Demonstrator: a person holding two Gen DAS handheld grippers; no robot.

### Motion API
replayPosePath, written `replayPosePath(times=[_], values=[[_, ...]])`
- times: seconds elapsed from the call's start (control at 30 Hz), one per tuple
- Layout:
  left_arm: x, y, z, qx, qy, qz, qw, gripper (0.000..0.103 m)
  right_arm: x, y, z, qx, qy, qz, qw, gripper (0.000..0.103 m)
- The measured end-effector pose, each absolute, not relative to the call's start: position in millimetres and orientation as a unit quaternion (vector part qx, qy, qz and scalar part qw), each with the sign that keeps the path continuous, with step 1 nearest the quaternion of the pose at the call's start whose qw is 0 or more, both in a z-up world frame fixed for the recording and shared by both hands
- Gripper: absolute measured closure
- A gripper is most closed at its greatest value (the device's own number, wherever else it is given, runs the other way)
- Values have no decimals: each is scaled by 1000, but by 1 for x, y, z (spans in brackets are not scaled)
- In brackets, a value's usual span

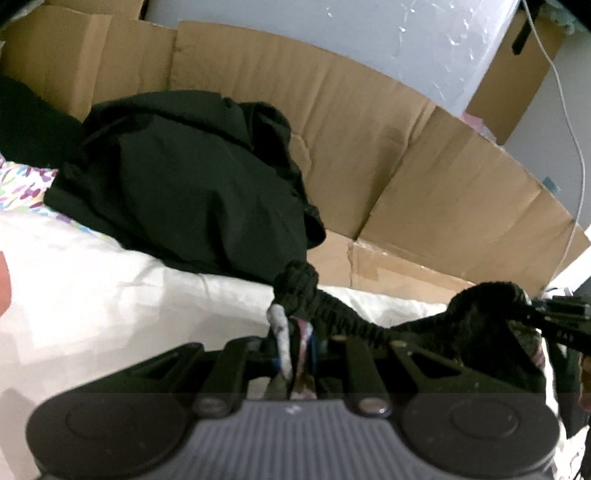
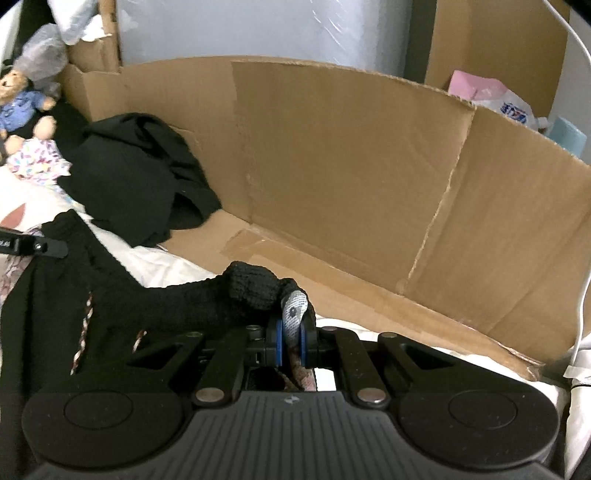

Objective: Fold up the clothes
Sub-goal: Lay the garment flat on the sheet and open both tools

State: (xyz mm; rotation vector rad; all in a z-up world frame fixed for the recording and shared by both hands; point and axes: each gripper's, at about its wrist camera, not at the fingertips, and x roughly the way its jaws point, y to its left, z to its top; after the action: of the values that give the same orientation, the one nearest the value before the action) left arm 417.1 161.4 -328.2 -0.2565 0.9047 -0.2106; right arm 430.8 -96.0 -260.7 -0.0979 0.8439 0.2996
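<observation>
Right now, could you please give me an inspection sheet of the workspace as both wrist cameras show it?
Surface: white bedsheet, wrinkled, with flattened brown cardboard lying behind it.
Job's things: black knitted garment stretched between both grippers; crumpled black cloth pile waiting behind it.
Clutter: brown teddy bear in blue clothes; colourful patterned fabric; pink and white packages.
Grippers: left gripper shut on the garment's edge; right gripper shut on another edge, with a grey tag between its fingers.
Cables: white cable hanging along the right side.
Surroundings: upright cardboard wall; pale plastic-wrapped panel.
</observation>
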Motion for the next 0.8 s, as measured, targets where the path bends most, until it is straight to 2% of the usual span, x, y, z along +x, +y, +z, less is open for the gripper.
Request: replayPosePath(times=[0.13, 0.2, 0.27, 0.33, 0.4, 0.47, 0.8], values=[[417, 154, -340, -111, 451, -81, 882, 87, 439, -90, -279, -68, 424, 141, 892, 93], [418, 151, -358, -102, 482, -52, 869, 81, 440, -86, -292, -88, 439, 142, 883, 92], [416, 150, -364, -96, 492, -43, 864, 72, 439, -82, -305, -109, 460, 135, 871, 85], [411, 149, -368, -82, 500, -36, 862, 64, 438, -84, -309, -105, 471, 125, 867, 65], [405, 154, -369, -73, 502, -32, 861, 52, 434, -91, -309, -101, 475, 114, 867, 55], [399, 161, -368, -72, 503, -29, 861, 47, 429, -103, -307, -89, 477, 110, 868, 53], [350, 184, -339, -67, 498, -57, 863, 45, 376, -160, -264, -31, 453, 118, 883, 49]])
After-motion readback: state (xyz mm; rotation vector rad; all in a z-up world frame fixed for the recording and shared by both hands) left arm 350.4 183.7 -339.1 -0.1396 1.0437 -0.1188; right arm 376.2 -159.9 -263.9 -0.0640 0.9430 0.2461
